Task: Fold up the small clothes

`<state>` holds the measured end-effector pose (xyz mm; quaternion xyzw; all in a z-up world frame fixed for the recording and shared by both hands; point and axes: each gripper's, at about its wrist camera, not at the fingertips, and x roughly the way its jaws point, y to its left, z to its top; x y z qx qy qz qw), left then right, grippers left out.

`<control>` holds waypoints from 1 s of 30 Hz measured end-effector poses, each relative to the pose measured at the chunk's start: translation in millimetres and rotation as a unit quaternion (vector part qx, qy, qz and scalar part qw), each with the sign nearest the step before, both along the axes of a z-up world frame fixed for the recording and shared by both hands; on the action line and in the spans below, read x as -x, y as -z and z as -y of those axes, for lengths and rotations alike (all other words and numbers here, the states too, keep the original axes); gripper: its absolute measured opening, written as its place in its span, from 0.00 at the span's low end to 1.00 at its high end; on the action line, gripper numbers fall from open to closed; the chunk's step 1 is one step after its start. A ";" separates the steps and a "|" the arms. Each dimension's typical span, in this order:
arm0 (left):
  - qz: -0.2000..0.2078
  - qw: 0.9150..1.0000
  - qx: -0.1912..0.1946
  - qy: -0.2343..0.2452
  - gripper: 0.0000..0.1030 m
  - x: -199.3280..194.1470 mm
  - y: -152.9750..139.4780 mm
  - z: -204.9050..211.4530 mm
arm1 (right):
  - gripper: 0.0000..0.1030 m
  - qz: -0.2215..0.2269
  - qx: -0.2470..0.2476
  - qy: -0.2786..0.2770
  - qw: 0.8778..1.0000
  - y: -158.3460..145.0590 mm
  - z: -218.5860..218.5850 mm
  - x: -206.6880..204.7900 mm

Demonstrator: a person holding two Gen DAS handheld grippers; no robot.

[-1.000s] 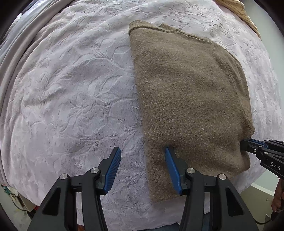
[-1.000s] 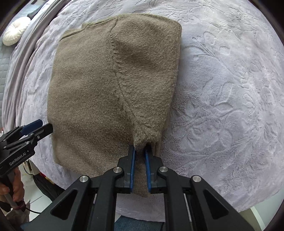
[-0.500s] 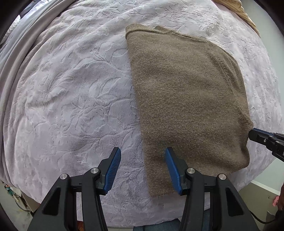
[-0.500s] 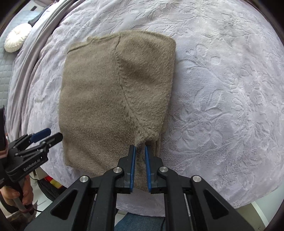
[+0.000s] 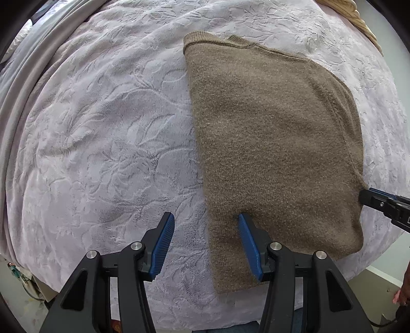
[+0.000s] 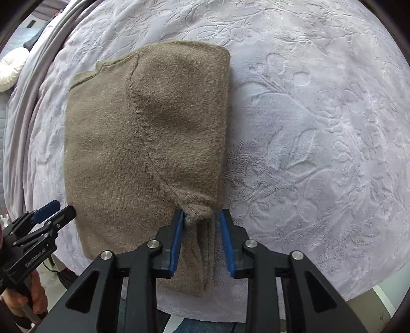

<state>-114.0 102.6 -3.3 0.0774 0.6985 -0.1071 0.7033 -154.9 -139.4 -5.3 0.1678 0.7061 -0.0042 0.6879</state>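
A small brown knitted sweater point(image 5: 271, 143) lies folded lengthwise on a pale lilac embossed blanket point(image 5: 107, 133); it also shows in the right wrist view point(image 6: 143, 143). My left gripper point(image 5: 205, 230) is open and empty, its jaws astride the sweater's near left edge. My right gripper point(image 6: 201, 220) is open, its jaws on either side of a folded sleeve cuff point(image 6: 198, 208) at the sweater's near right corner, no longer pinching it. Each gripper shows at the edge of the other's view: the right one point(image 5: 381, 202), the left one point(image 6: 51, 212).
The blanket's near edge hangs just below both grippers. Grey bedding folds point(image 5: 23, 76) run along the far left. A white round cushion point(image 6: 10, 69) lies beyond them. A woven tan item point(image 5: 358, 18) sits at the far right corner.
My right gripper has opened and let go of the sleeve cuff, which now rests on the sweater. Both grippers have drawn back slightly. The left gripper has stayed open.
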 end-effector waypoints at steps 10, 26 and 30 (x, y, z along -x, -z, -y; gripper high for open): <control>0.004 1.000 -0.010 -0.003 0.69 -0.9 7.5 -7.3 | 0.39 0.015 0.002 0.004 1.000 -19.6 5.3 1.5; 0.042 0.999 0.009 -0.018 1.00 -12.1 -34.2 -21.3 | 0.70 0.043 0.026 -0.005 0.999 -43.0 -10.9 -7.6; 0.051 0.999 0.006 -0.019 1.00 -16.0 -45.7 -20.3 | 0.82 0.067 0.059 -0.015 0.996 -58.1 -18.3 -12.5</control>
